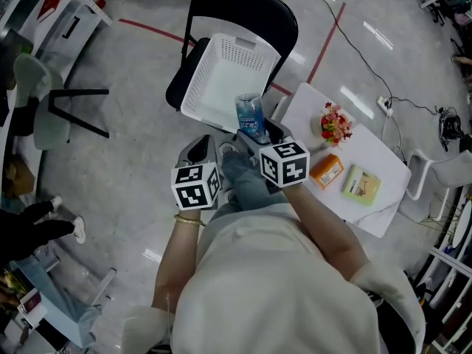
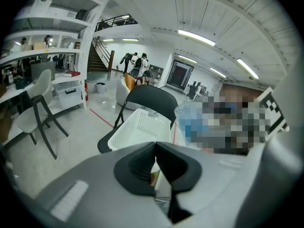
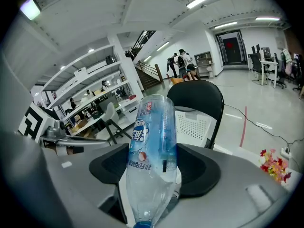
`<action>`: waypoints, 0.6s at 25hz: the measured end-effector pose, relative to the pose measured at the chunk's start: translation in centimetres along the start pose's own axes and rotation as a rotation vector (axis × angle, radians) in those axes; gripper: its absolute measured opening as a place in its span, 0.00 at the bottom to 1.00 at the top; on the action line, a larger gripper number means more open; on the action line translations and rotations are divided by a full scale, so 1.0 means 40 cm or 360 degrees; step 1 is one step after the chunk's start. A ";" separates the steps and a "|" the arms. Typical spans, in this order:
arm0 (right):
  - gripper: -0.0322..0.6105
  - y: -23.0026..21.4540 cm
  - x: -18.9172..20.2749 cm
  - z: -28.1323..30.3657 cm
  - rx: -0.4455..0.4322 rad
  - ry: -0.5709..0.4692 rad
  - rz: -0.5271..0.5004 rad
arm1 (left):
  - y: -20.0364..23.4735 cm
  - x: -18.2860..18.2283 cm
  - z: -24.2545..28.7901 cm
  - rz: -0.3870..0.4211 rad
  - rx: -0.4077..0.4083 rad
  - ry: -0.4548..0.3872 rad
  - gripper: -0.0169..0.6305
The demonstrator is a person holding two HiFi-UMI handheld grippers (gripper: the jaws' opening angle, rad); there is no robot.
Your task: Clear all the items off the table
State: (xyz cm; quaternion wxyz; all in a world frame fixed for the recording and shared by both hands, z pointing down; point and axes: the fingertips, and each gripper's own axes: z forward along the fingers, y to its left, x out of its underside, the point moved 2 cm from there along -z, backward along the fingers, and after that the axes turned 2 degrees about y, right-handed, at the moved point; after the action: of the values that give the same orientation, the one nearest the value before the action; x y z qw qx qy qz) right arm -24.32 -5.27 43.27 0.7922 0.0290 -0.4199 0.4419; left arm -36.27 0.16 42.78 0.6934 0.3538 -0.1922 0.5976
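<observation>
The black folding chair [image 1: 243, 9] carries the white basket [image 1: 221, 80], your drop-off and the mark for everything else here. The white surface [image 1: 387, 198] stands to the right of the basket, and three items lie on it. Your right gripper [image 3: 154, 170] is clamped on a clear plastic bottle [image 3: 154, 141], blue cap end toward you, right at the basket's near rim. Your left gripper [image 2: 156, 167] has its jaws pressed together with nothing in them, and sits just short of the basket on the same near side. You look to be mid-delivery with the bottle. The next move calls for bringing it fully over the basket's open inside before you part the jaws, so it drops in instead of glancing off the rim. On the surface, the green-and-yellow box [image 1: 361, 184] is farthest from the basket, the orange packet [image 1: 326, 171] nearer, and the small bunch of flowers [image 1: 335, 124] nearest. The bottle hides the basket's near corner, your shoulder cuts off the surface's near edge, and whether the bottle holds liquid is hard to make out.
</observation>
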 end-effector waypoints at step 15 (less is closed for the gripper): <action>0.54 -0.076 -0.007 0.207 0.0006 0.0183 0.0056 | 0.076 -0.024 0.166 -0.0061 -0.0010 0.0147 0.04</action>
State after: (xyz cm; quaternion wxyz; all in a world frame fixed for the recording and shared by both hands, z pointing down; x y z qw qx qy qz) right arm -27.49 -10.77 49.41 0.8071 -0.0022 -0.3732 0.4574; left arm -38.39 -5.18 47.41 0.7140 0.3272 -0.1551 0.5993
